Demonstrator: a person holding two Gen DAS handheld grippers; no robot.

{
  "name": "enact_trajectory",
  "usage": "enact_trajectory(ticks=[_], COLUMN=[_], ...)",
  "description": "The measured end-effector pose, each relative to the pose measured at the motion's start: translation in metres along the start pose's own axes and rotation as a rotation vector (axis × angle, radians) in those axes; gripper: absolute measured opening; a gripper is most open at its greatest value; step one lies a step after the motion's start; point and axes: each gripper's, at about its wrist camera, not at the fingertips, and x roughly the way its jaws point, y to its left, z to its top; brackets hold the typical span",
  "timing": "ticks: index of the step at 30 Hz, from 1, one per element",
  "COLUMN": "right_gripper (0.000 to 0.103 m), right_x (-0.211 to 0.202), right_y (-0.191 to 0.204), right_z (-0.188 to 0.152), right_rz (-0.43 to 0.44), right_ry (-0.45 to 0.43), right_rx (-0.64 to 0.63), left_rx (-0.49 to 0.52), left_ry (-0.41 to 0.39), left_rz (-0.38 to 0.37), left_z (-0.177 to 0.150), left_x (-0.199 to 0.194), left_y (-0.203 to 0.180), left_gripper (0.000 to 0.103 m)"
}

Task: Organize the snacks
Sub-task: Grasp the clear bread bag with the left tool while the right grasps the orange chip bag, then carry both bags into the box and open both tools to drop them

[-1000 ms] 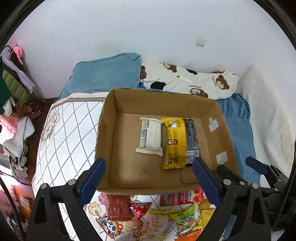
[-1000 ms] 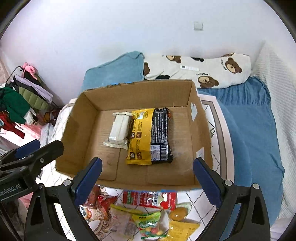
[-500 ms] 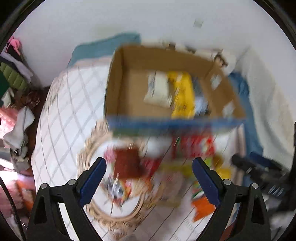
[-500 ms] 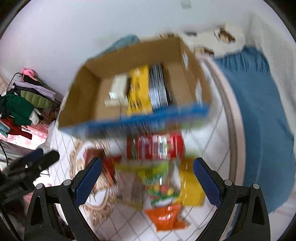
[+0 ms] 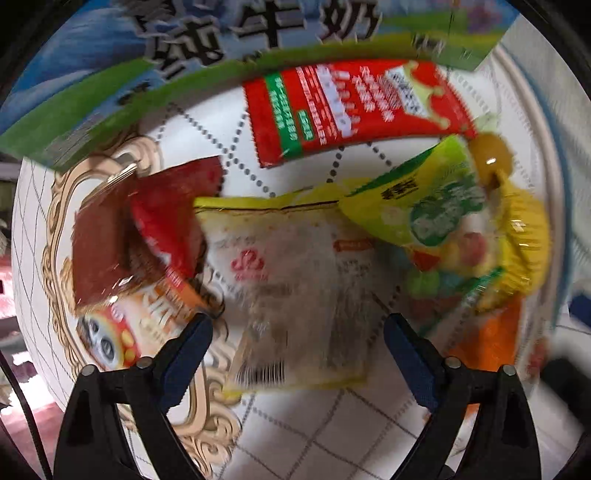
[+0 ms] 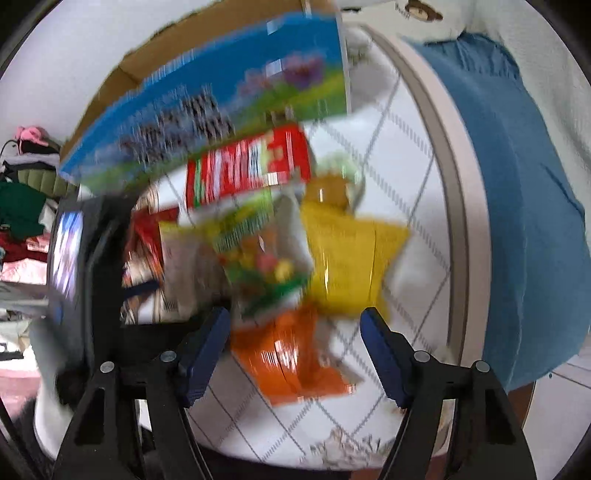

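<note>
- My left gripper (image 5: 297,341), jaws closing but nothing gripped, hangs over the pale packet (image 5: 295,284) mid-bed (image 5: 303,435).
- My right gripper (image 6: 295,334), likewise closing and empty, straddles the orange packet (image 6: 291,360); only this view shows the blue blanket (image 6: 517,206).

A white quilted bedspread (image 6: 402,155) with a grey diamond grid and a beige ornamental scroll pattern covers the bed. On its right lies a blue blanket (image 6: 524,192), with a bear-print pillow (image 6: 421,11) at the far edge. At far left a heap of clothes (image 6: 22,199) is piled against the white wall (image 6: 74,55).
</note>
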Motion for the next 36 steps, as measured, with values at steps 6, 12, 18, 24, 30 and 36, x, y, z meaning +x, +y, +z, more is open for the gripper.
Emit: enact_trajectory(ticks=[6, 12, 18, 24, 30, 36], right_gripper=[0.077, 0.063, 0.060, 0.061, 0.061, 0.061], right_x=[0.033, 0.067, 0.076, 0.083, 0.084, 0.087], right_y=[0.013, 0.023, -0.003, 0.002, 0.002, 0.002], right_z=[-0.035, -0.050, -0.044, -0.043, -0.041, -0.042], right_rz=[-0.045, -0.113, 0.048, 0.018, 0.012, 0.002], right_ry=[0.058, 0.083, 0.168, 0.160, 0.141, 0.116], right_rx=[-0.106, -0.145, 0.069, 0.072, 0.093, 0.092], left_rx=[-0.046, -0.181, -0.219, -0.227, -0.245, -0.245], left_ry=[0.012, 0.114, 0.128, 0.118, 0.114, 0.111], left_rz=[-0.048, -0.139, -0.130, -0.113, -0.121, -0.120], left_z=[-0.026, -0.074, -0.075, -0.071, -0.070, -0.071], left_x=[0.000, 0.008, 0.030, 0.036, 0.029, 0.039], left_y=[0.018, 0.044, 0.045, 0.038, 0.033, 0.036], left_gripper=[0.062, 0.062, 0.064, 0.067, 0.070, 0.070])
